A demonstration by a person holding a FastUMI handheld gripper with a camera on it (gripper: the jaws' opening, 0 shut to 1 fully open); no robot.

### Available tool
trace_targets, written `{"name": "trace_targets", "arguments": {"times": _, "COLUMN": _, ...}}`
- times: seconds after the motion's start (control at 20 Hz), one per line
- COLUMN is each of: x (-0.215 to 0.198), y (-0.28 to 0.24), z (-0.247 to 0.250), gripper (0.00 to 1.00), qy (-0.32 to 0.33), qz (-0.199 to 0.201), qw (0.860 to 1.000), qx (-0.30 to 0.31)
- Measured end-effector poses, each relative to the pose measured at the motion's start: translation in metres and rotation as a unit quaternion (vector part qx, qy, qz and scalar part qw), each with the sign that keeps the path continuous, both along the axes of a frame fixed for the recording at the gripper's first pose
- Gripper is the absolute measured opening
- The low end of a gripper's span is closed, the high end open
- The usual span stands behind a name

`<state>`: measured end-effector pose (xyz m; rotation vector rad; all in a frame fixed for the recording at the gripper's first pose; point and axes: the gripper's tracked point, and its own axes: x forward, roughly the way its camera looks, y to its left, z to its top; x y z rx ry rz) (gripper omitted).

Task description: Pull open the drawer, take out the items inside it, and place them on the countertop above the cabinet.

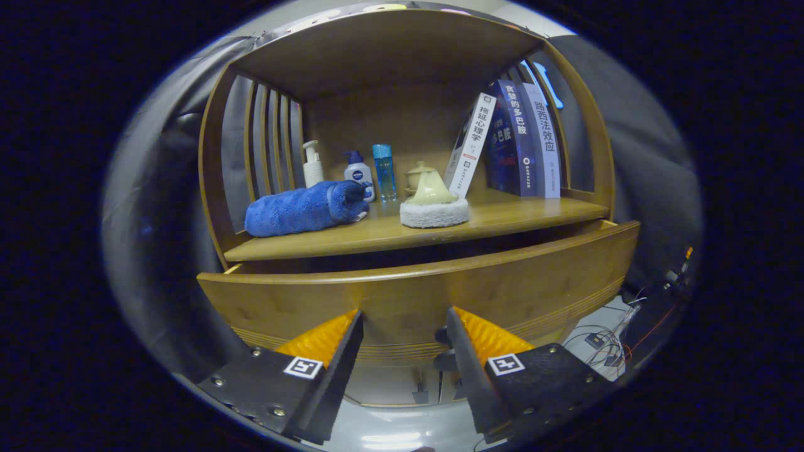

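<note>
We see the wooden tabletop (502, 216) of the cabinet carrying everything. A rolled blue towel (304, 208) lies left of the pale dome-handled scrubber on its white pad (434, 204). Behind the towel stand a white pump bottle (312, 164), a white bottle with a blue cap (358, 174) and a clear blue bottle (384, 171). Right of the scrubber, three books (512, 144) lean upright; a small cream lidded pot (418, 176) sits behind it.
</note>
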<state>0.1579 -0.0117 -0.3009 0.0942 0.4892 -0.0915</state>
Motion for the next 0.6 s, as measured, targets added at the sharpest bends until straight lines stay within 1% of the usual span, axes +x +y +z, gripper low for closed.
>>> {"name": "trace_targets", "arguments": {"times": 0.6, "x": 0.033, "y": 0.0, "z": -0.008, "gripper": 0.81, "qy": 0.005, "qz": 0.0, "qw": 1.0, "qx": 0.002}}
